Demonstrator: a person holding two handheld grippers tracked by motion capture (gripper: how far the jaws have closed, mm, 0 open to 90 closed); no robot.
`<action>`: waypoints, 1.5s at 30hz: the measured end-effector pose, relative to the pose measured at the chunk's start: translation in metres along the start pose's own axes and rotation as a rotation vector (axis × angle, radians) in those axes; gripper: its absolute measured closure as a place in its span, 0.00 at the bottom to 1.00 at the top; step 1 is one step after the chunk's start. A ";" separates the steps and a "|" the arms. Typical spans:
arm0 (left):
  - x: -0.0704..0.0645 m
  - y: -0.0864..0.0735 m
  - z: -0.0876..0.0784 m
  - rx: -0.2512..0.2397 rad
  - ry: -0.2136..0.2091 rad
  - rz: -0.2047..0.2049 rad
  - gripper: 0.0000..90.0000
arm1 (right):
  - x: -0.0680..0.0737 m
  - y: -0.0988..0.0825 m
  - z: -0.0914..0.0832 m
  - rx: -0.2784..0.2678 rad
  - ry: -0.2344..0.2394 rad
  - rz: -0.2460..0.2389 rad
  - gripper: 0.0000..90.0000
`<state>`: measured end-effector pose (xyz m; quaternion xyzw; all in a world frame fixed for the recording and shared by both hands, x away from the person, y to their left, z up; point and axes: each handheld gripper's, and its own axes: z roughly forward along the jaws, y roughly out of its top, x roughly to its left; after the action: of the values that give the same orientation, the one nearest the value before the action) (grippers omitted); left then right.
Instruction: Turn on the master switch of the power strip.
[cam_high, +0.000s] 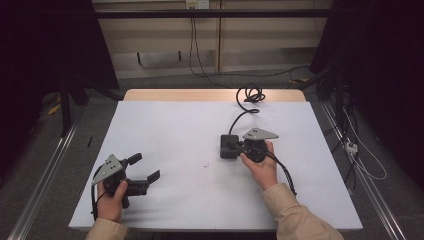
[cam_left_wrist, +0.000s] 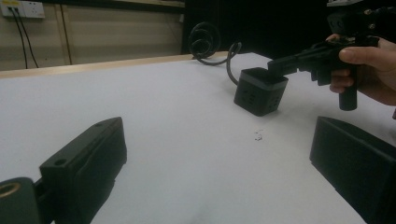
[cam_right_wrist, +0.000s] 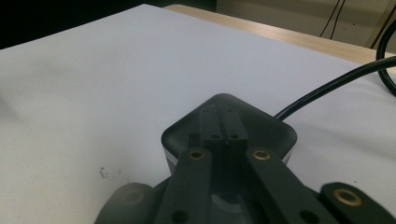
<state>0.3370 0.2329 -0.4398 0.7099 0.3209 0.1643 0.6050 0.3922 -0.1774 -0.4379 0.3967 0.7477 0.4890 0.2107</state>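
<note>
table (cam_high: 165, 125) left and centre open | obstacles: black cube (cam_high: 229, 146), its cable (cam_high: 248, 100), perhaps crumbs (cam_high: 206, 164)

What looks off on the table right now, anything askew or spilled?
Two small things. The black cube socket sits tilted, one bottom edge lifted off the white table, with the right gripper on its top. A tiny pale speck lies on the sheet in front of it; too small to identify. Nothing spilled.

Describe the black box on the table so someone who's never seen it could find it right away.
On the white table, look right of centre, where the right claw meets it. The box is a small dark cube with rounded corners. A black cable runs from it to a coil at the far edge.
</note>
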 end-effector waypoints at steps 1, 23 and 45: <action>0.000 0.000 0.000 0.000 0.000 0.000 0.04 | 0.000 0.000 0.000 0.000 0.000 0.000 1.00; 0.001 0.000 -0.001 -0.002 0.004 0.002 0.04 | 0.000 -0.002 0.000 -0.020 0.001 0.019 1.00; 0.001 0.000 -0.003 -0.005 0.009 0.004 0.04 | -0.001 0.000 -0.002 -0.034 0.017 0.039 1.00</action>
<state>0.3362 0.2360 -0.4390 0.7085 0.3217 0.1693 0.6049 0.3915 -0.1793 -0.4376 0.4034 0.7333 0.5089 0.2015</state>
